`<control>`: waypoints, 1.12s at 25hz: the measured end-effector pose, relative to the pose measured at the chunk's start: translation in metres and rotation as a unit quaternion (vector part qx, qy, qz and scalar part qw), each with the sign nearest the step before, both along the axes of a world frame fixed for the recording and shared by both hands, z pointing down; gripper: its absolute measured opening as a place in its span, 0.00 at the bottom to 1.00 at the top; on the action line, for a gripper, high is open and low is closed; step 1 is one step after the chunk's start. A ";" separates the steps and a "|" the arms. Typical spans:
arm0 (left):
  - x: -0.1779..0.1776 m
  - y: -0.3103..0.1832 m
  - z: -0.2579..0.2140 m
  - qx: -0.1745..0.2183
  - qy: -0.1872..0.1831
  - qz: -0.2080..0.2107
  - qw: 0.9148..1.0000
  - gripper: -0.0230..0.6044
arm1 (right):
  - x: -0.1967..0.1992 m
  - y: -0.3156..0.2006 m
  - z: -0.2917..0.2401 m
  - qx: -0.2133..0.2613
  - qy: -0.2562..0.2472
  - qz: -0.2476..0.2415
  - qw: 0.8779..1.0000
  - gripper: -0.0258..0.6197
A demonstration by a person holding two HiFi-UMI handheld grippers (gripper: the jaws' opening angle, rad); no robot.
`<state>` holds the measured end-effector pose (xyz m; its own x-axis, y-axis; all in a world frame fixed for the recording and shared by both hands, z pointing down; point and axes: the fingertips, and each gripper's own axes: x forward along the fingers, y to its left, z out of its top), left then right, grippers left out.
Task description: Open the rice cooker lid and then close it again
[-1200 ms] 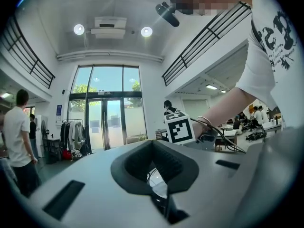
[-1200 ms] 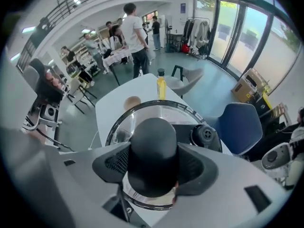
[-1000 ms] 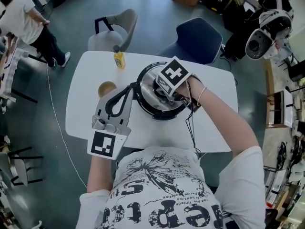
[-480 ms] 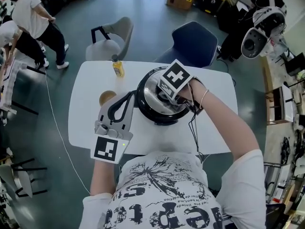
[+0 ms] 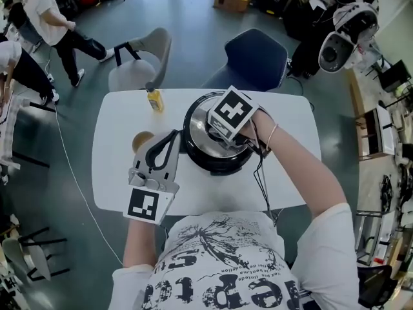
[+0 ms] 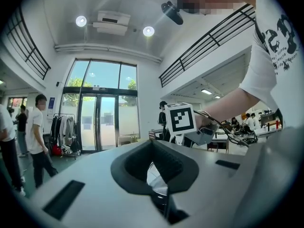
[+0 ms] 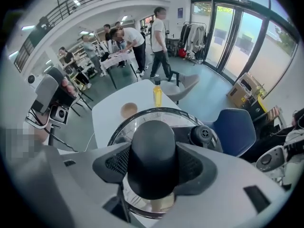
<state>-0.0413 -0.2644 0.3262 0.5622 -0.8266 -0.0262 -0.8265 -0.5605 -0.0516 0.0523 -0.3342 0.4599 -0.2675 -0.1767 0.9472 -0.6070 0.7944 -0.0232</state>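
Observation:
A black rice cooker (image 5: 216, 165) stands in the middle of the white table (image 5: 287, 148). Its steel-rimmed glass lid (image 5: 197, 123) rests on the pot. My right gripper (image 7: 153, 164) points steeply down over the lid and is shut on the lid's black knob (image 7: 153, 151), both pads pressing its sides. In the head view its marker cube hides the knob. My left gripper (image 5: 173, 137) lies level just left of the cooker, its tips close to the cooker's wall. Its jaws meet at the tips around an empty hollow (image 6: 153, 163).
A yellow bottle (image 5: 154, 100) stands at the table's far edge and a round brown dish (image 5: 142, 139) lies left of the cooker. A blue chair (image 5: 255, 60) and a grey chair (image 5: 142, 63) stand beyond the table. People walk at the far left.
Both grippers and the lid keep their places. Only the head view has shifted a little, and the people at the far left have walked on.

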 end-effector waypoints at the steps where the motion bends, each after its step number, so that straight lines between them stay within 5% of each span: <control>1: 0.000 -0.001 0.000 0.000 -0.001 0.000 1.000 0.06 | -0.001 -0.001 -0.002 0.001 -0.001 -0.003 1.000 0.49; 12: 0.017 -0.012 -0.015 0.007 -0.007 -0.012 1.000 0.06 | 0.002 0.000 -0.021 0.009 -0.021 -0.032 0.999 0.49; 19: 0.045 0.000 -0.021 0.016 -0.009 -0.025 1.000 0.06 | 0.008 0.018 -0.063 -0.041 -0.143 -0.022 0.989 0.49; 28: 0.124 0.027 -0.033 0.028 -0.019 -0.018 0.999 0.06 | 0.105 0.035 -0.066 -0.005 -0.118 -0.009 0.993 0.49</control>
